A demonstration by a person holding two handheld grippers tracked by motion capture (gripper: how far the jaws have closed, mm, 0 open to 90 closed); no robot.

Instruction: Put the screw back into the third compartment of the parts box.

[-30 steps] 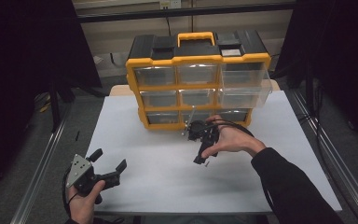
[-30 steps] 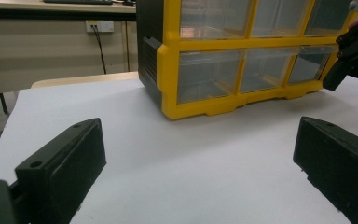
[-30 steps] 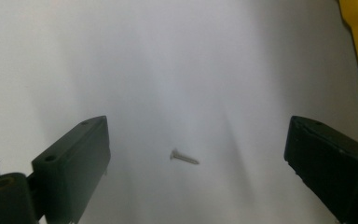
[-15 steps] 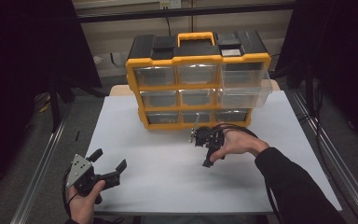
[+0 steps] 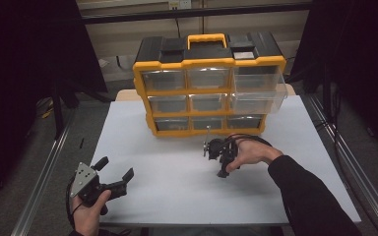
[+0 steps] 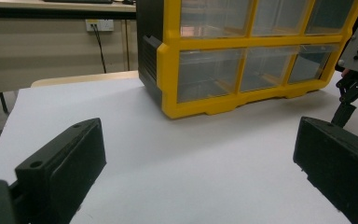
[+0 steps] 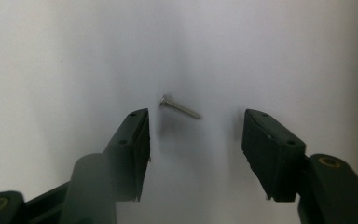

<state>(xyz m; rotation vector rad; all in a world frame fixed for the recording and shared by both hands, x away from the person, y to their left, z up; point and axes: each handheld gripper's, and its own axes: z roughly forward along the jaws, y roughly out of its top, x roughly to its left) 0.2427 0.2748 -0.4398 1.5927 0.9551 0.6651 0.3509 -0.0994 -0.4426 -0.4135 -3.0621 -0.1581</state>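
A: Screw first, where does it lie?

B: The small silver metal screw [image 7: 180, 107] lies flat on the white tabletop [image 5: 167, 162], seen in the right gripper view just beyond the gap between the 2 black jaws, touching neither. Its head points left in that view and its tip right, slightly tilted.

A: And the right gripper?

B: The black right gripper [image 5: 217, 156] is held in the person's right hand [image 5: 250, 151], in front of the organiser and pointing down at the table. Its jaws stand spread apart with nothing between them.

A: The organiser?

B: A yellow-framed plastic drawer organiser with a black top and clear drawers [image 5: 209, 83] stands at the far middle of the tabletop, 3 rows of 3 drawers. The yellow carrying handle [image 5: 206, 39] sits on top. The right-hand drawer of the middle row [image 5: 257, 101] juts out from the frame further than its neighbours. I cannot tell what, if anything, the drawers hold.

A: The left side?

B: The black left gripper with the grey three-cornered plate [image 5: 112, 173] is held in the left hand [image 5: 89, 209] near the front left corner, well apart from the organiser. Its jaws are wide apart and empty, and its own view looks across bare table toward the organiser's bottom rows.
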